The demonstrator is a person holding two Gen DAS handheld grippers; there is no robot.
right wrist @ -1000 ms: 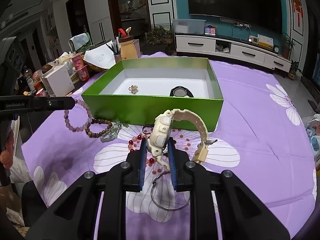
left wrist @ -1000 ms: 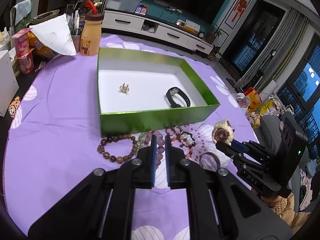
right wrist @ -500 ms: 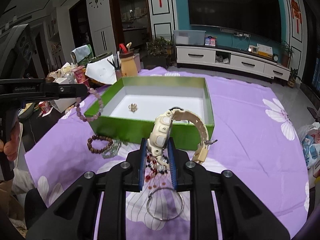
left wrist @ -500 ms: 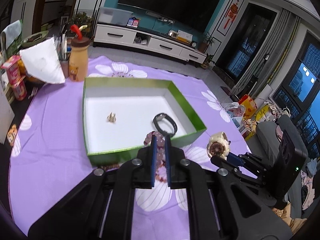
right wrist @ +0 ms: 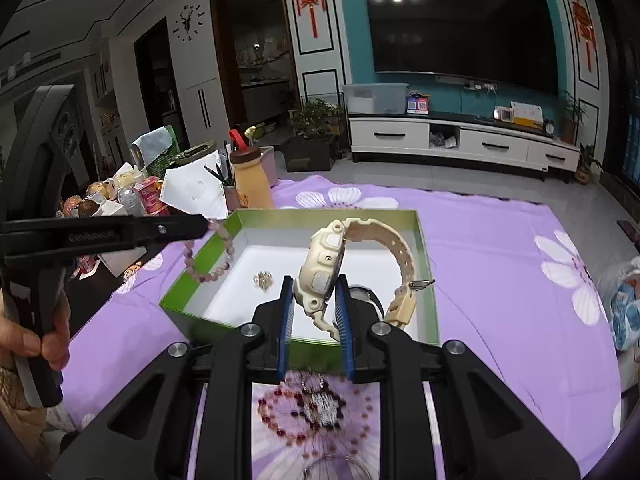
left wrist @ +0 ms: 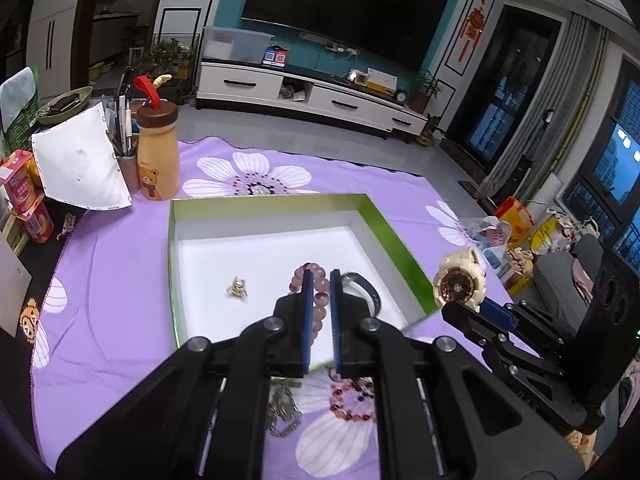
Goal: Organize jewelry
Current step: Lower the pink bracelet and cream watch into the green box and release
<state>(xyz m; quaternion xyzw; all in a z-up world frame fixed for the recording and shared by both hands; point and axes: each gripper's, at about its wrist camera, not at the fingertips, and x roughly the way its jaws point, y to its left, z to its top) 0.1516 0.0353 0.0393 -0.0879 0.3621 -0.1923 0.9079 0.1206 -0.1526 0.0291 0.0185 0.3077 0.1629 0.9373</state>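
My left gripper (left wrist: 322, 276) is shut on a pink bead bracelet (left wrist: 318, 300), which hangs over the near part of the green box (left wrist: 392, 236). The right wrist view shows that bracelet (right wrist: 224, 268) dangling above the box's left wall (right wrist: 192, 280). My right gripper (right wrist: 316, 284) is shut on a cream watch (right wrist: 324, 264), held above the box's near right side. The left wrist view shows the watch (left wrist: 460, 286) face-on. A gold trinket (left wrist: 238, 287) and a black band (left wrist: 366, 286) lie on the box's white floor.
On the purple flowered cloth in front of the box lie a red bead string (right wrist: 280, 412), a silver chain (left wrist: 284, 412) and a wire bangle (right wrist: 336, 468). A bear bottle (left wrist: 157, 152), white paper (left wrist: 80, 164) and drink cartons (left wrist: 24, 196) crowd the far left.
Both grippers have risen from the cloth and moved forward, carrying the pink bracelet and the cream watch from in front of the box to over it.
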